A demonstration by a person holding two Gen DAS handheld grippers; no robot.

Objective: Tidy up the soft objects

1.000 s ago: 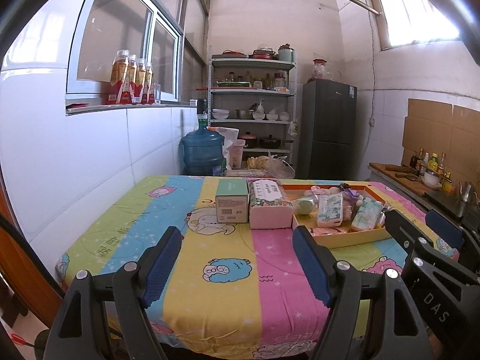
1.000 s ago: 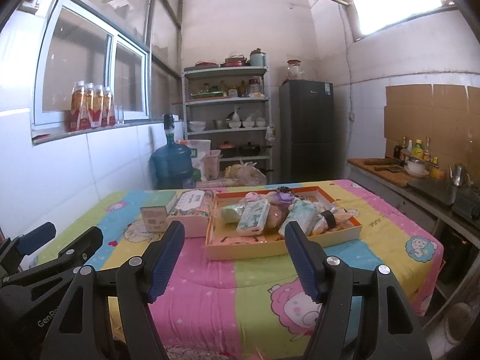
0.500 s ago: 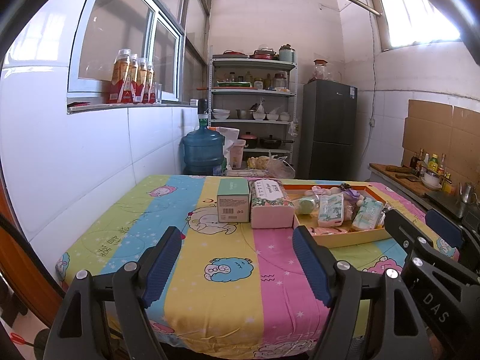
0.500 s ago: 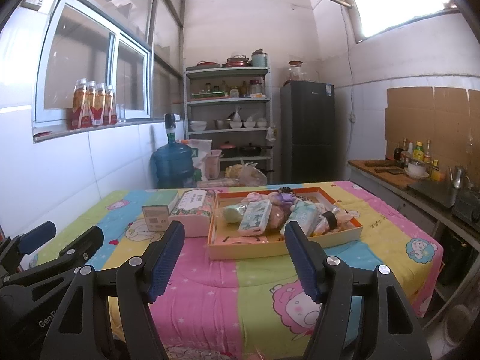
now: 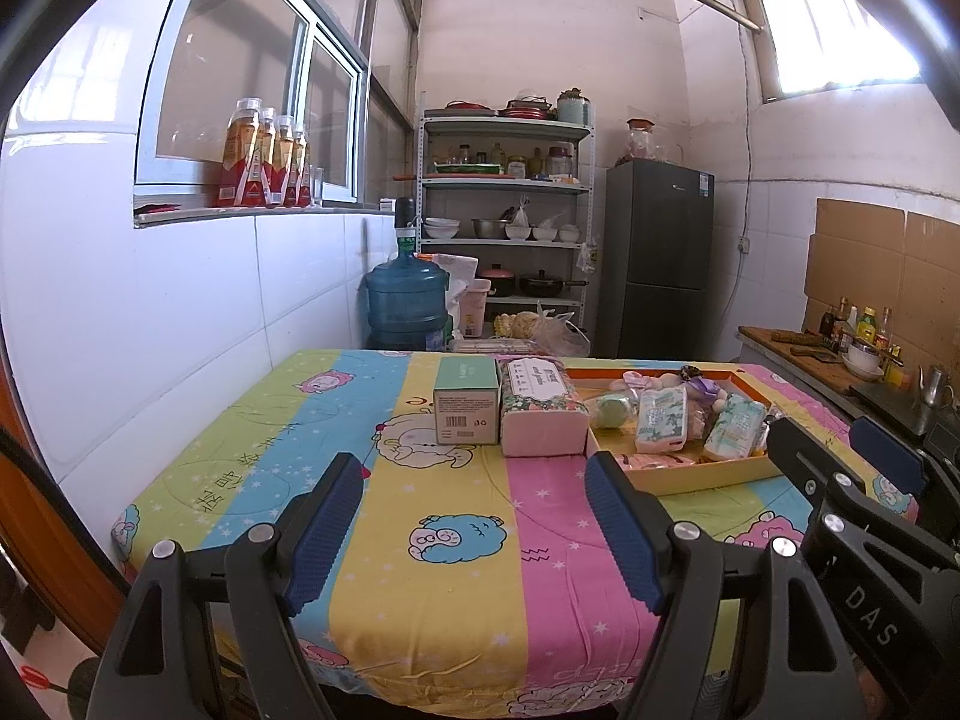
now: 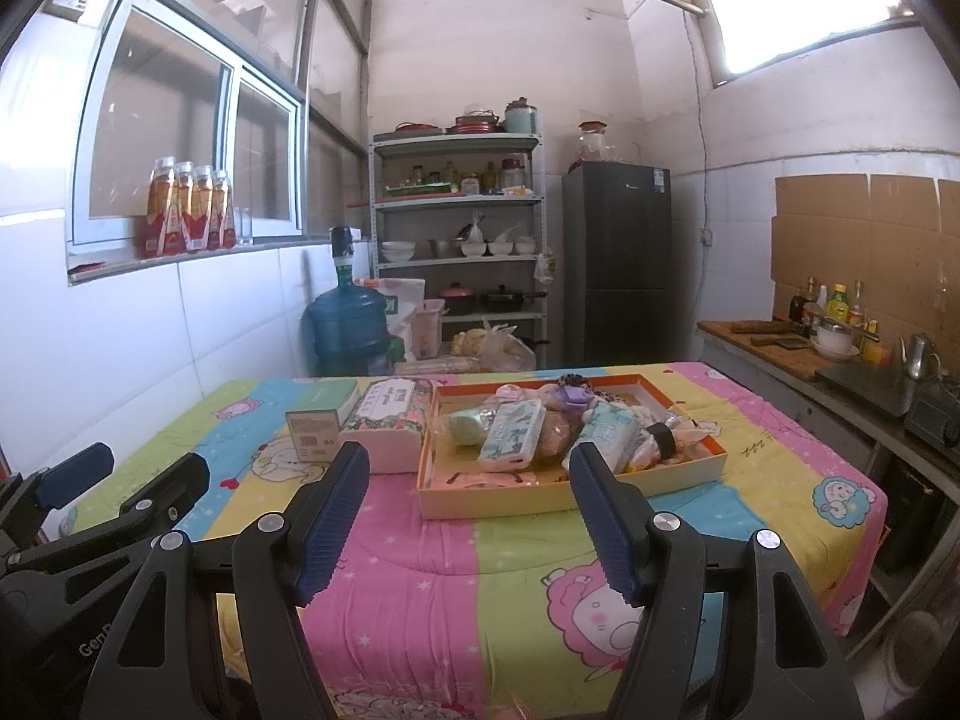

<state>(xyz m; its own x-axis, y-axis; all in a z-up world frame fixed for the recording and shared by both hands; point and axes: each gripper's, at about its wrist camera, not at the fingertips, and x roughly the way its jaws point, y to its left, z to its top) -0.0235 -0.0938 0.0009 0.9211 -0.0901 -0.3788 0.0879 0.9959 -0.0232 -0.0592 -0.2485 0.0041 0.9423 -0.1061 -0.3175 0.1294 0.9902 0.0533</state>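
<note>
Table (image 5: 420,600): tissue pack (image 5: 540,408) long axis away from camera.

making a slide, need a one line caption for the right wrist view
Open right gripper faces an orange tray of soft packets beside a tissue pack on the tablecloth.

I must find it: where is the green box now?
In both views, the green box stands on the table, touching the floral tissue pack to its right.

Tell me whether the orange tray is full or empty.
Full. The orange tray holds a heap of soft packets and small plush items, including a floral tissue pack, piled above its rim.
</note>
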